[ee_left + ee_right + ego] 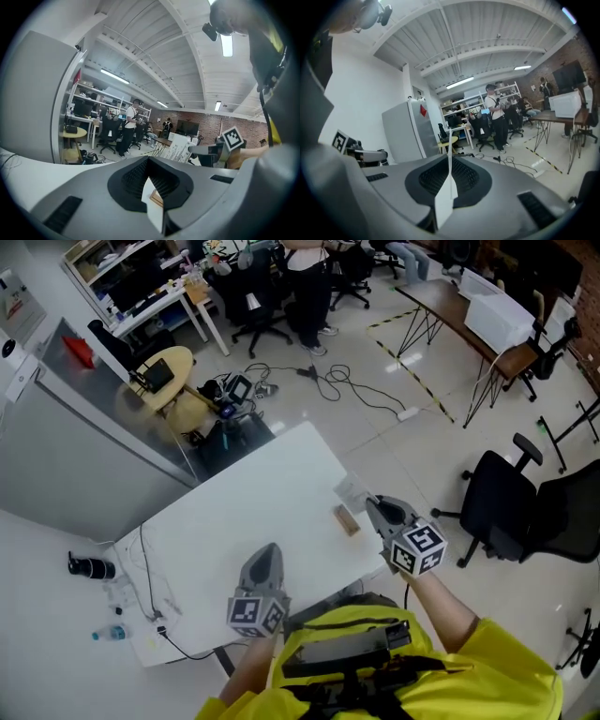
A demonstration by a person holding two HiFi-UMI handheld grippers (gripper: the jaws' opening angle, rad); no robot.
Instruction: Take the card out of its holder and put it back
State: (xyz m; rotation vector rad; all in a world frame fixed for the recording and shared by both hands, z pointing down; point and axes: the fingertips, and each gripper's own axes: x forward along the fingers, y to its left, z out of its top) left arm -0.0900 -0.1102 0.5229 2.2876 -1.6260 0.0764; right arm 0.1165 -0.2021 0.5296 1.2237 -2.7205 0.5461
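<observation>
The tabletop [234,521] is plain white; the card [445,197] is white too. The card holder [348,519] is light brown. The left hand-held gripper [269,548] and right hand-held gripper [372,502] are grey, each cube patterned black-and-white. The jacket [506,662] is bright yellow.

Card [449,159] edge-on, its 2 faces unseen

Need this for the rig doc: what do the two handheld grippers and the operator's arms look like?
The left gripper and right gripper are both grey moulded shells tapering to a point, with black ribbed pads lining the jaws. Each carries a cube with black-and-white square markers on its faces. The person wears bright yellow sleeves.
</observation>
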